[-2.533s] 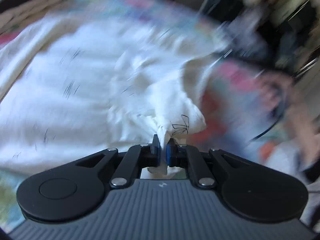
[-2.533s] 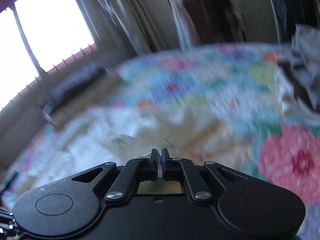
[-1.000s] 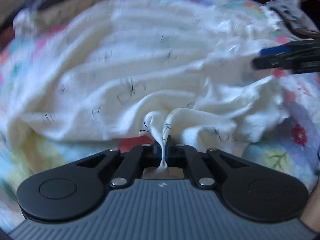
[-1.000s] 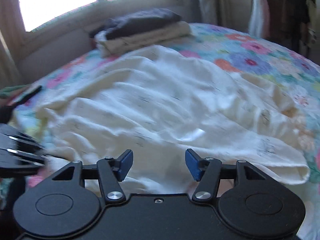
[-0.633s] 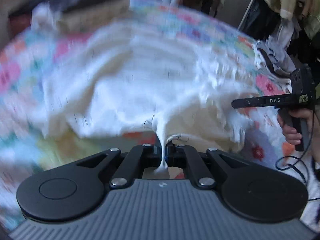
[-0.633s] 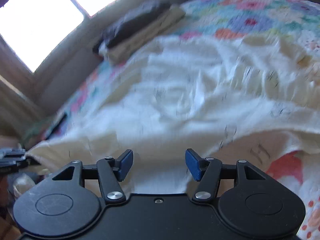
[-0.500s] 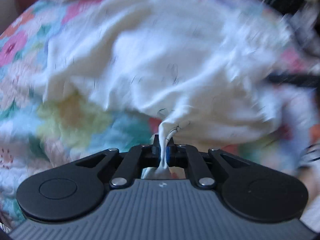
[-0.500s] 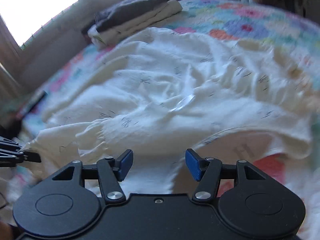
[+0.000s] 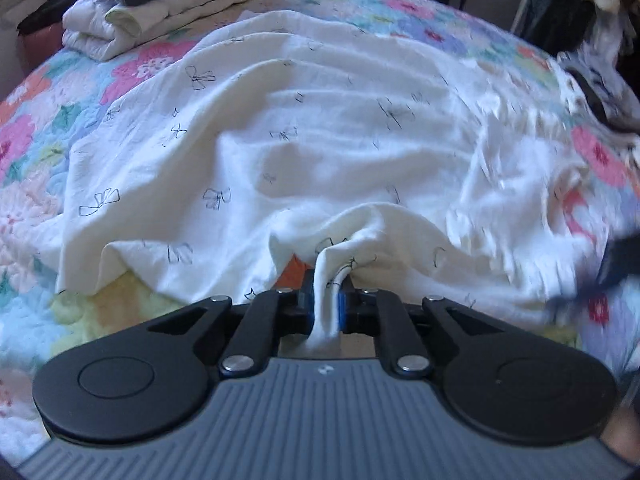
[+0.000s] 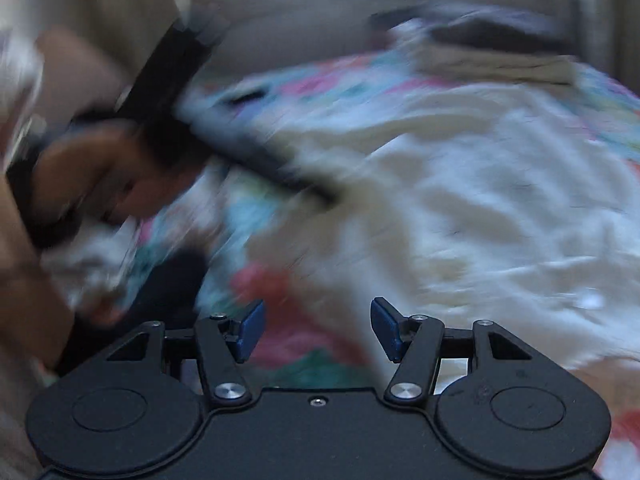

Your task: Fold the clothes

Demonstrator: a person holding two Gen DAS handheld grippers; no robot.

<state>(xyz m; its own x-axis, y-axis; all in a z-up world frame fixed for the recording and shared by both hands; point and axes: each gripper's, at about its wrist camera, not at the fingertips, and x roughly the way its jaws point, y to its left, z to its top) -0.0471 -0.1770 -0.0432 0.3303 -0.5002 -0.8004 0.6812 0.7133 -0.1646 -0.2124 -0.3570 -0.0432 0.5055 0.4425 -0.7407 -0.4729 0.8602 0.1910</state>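
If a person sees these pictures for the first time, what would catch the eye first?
First, the big white garment with small bow prints, spread over the flowered quilt. The left tool is shut on a bunched fold at its near edge. The right tool hangs open above the blurred quilt.

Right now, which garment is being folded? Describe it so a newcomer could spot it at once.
On the floral quilt, it is the wide white garment spread across the middle, its near edge pinched in the left gripper. Unlike the folded stack at the far corner, it lies open, printed with small black bows.
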